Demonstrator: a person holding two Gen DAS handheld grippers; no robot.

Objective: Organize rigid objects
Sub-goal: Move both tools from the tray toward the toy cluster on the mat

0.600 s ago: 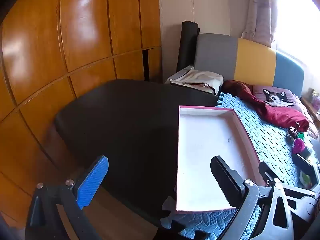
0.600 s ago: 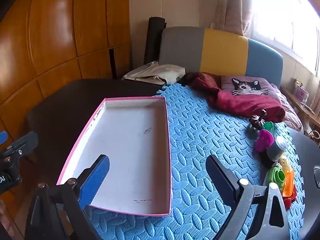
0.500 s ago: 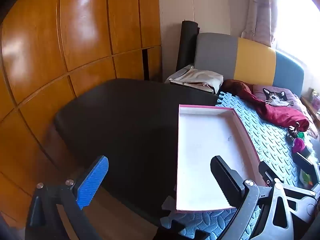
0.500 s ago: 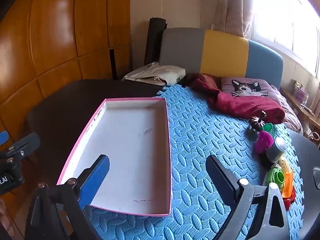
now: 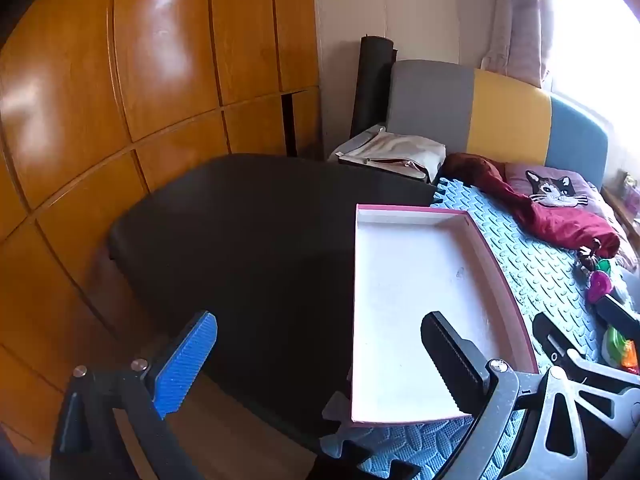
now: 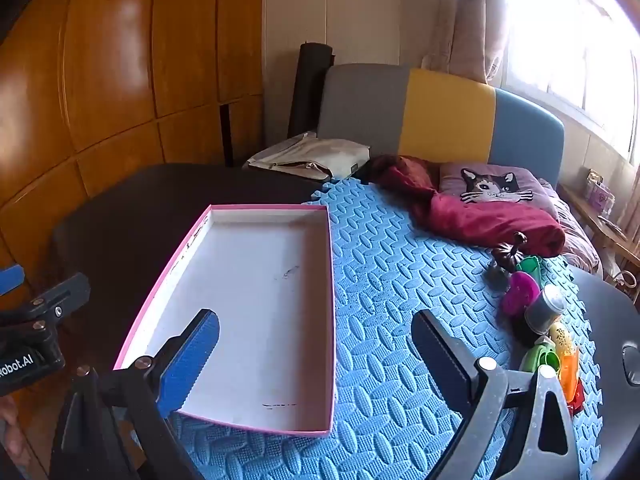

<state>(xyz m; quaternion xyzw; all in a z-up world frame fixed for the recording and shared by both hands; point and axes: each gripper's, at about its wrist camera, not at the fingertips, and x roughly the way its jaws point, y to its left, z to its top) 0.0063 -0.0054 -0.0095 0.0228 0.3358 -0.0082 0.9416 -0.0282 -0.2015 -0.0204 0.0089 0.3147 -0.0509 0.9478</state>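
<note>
Blue foam mat (image 6: 400,280), empty pink-rimmed box (image 6: 256,304).

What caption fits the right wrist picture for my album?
Open right gripper hovers over an empty pink box on a blue foam mat, small toys waiting at right.

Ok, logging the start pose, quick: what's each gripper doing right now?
Left gripper: open, holding nothing.
Right gripper: open, holding nothing.

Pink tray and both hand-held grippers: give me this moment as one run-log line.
left hand-held gripper: open, holds nothing | right hand-held gripper: open, holds nothing | pink tray: empty, on blue foam mat | small toys: on mat, right of tray
</note>
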